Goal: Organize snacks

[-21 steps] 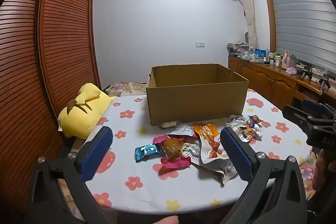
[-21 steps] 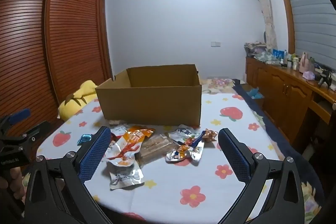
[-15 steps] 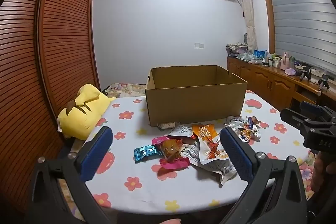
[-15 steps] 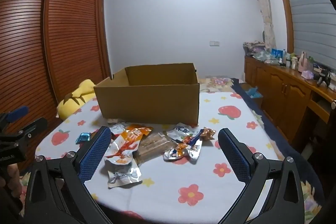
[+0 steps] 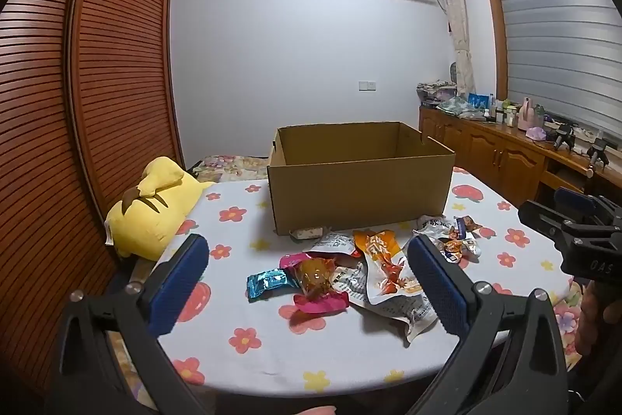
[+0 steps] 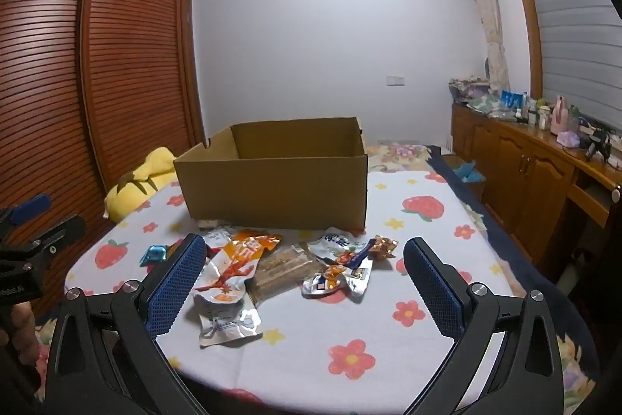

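Note:
An open cardboard box (image 5: pixel 359 181) (image 6: pixel 278 179) stands on the floral table cloth (image 5: pixel 248 337). Several snack packets lie in front of it: a pink packet (image 5: pixel 317 282), a teal one (image 5: pixel 268 282) (image 6: pixel 154 254), an orange-and-white pouch (image 5: pixel 385 267) (image 6: pixel 233 267), a clear biscuit pack (image 6: pixel 283 269) and small foil sweets (image 5: pixel 455 244) (image 6: pixel 346 271). My left gripper (image 5: pixel 307 255) is open and empty, short of the packets. My right gripper (image 6: pixel 305 259) is open and empty, short of the pile. Each gripper shows at the edge of the other's view.
A yellow plush toy (image 5: pixel 155 205) (image 6: pixel 136 185) lies at the table's left. A slatted wooden wardrobe (image 5: pixel 77 84) stands on the left. A wooden sideboard (image 6: pixel 544 166) with bottles runs along the right wall.
Both grippers have shifted slightly, so the box and snacks sit a little lower and nearer in view. Both stay open and empty.

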